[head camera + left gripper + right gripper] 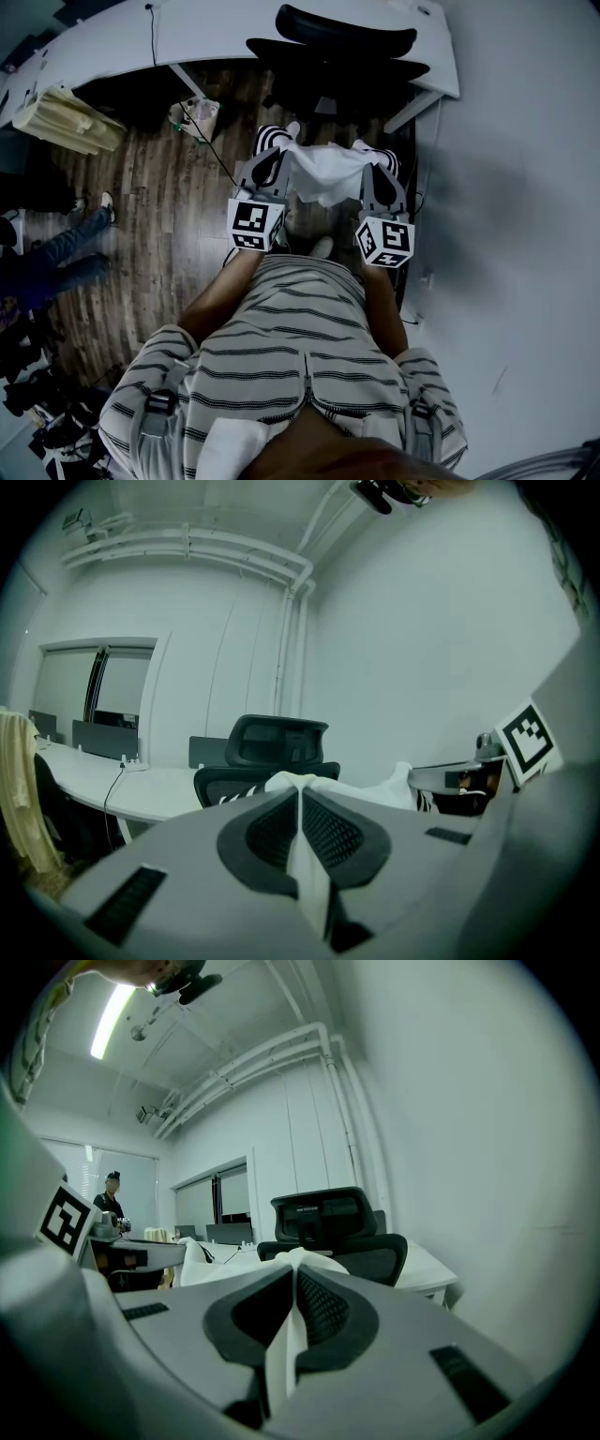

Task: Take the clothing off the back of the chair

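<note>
A white garment (323, 173) with black-and-white striped cuffs hangs stretched between my two grippers, above the wooden floor and clear of the chair. My left gripper (270, 173) is shut on its left edge, and white cloth (302, 864) shows pinched between the jaws of my left gripper (300, 794). My right gripper (377, 178) is shut on the right edge, with cloth (281, 1344) squeezed between the jaws of my right gripper (295, 1274). The black office chair (342, 56) stands just beyond the garment, its back bare. The same chair (277, 747) (328, 1227) stands ahead in both gripper views.
A white desk (112, 37) curves behind the chair. A pale yellow cloth (61, 117) lies over something at the left, and a small bag (199, 117) with a cable sits on the floor. A bystander's legs (56, 253) are at the left. A white wall (525, 234) closes the right.
</note>
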`<action>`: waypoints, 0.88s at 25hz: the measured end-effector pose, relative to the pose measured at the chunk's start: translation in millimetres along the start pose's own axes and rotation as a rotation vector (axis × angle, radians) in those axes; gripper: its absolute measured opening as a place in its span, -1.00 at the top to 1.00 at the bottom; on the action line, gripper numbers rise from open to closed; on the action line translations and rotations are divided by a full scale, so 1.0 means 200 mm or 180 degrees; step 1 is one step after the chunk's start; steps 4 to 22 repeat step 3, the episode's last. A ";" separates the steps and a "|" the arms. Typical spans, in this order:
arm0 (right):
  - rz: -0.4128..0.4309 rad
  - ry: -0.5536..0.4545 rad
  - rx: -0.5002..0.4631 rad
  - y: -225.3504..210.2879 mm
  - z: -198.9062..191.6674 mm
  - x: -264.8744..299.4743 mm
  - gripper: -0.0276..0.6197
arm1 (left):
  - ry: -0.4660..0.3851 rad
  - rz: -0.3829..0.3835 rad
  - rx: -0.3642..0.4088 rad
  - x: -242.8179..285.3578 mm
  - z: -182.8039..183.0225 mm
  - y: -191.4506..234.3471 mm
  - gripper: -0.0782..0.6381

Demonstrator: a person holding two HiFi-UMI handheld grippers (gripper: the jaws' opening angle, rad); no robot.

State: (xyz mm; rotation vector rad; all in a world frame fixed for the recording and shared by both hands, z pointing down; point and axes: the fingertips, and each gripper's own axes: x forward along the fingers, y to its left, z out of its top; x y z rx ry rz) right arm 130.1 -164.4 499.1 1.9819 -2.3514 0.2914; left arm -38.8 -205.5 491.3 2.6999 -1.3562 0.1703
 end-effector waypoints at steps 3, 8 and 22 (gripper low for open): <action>-0.0004 0.0000 0.0009 -0.01 -0.01 -0.01 0.82 | 0.0000 0.0003 -0.0001 0.00 -0.01 -0.01 0.70; -0.0004 0.0000 0.0009 -0.01 -0.01 -0.01 0.82 | 0.0000 0.0003 -0.0001 0.00 -0.01 -0.01 0.70; -0.0004 0.0000 0.0009 -0.01 -0.01 -0.01 0.82 | 0.0000 0.0003 -0.0001 0.00 -0.01 -0.01 0.70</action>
